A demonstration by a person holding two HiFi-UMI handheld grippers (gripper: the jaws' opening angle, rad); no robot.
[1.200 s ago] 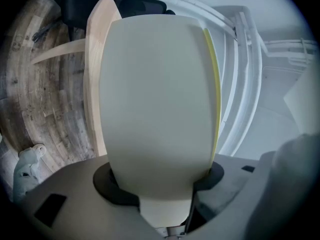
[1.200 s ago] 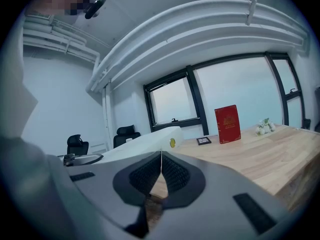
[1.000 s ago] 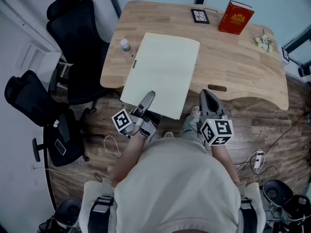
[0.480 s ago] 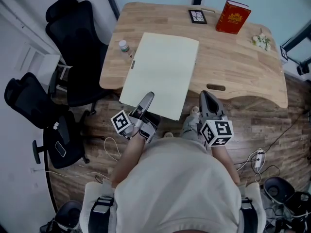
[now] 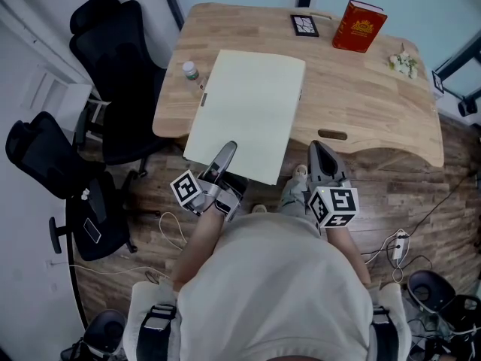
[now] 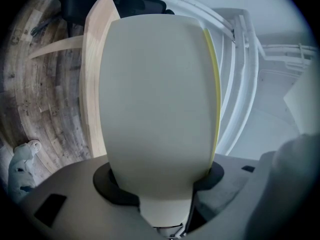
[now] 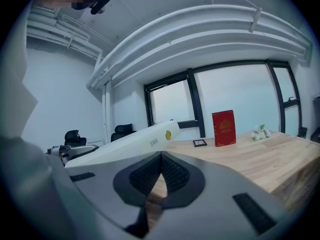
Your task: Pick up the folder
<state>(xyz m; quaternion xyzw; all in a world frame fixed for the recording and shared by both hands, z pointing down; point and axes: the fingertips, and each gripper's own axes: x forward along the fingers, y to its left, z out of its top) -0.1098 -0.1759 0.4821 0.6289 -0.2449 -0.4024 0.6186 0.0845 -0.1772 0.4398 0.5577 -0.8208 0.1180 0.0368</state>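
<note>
Lifting step: left gripper [image 5: 228, 151] grips the folder [image 5: 248, 104] by its near edge, centre frame; right gripper [image 5: 319, 149] clenched, empty. Next, raise it off the table [image 5: 376, 104].

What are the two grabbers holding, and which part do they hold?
The left gripper holds the pale folder by its near edge, the one that sticks out past the desk. The right gripper holds nothing; its jaws are together.
</note>
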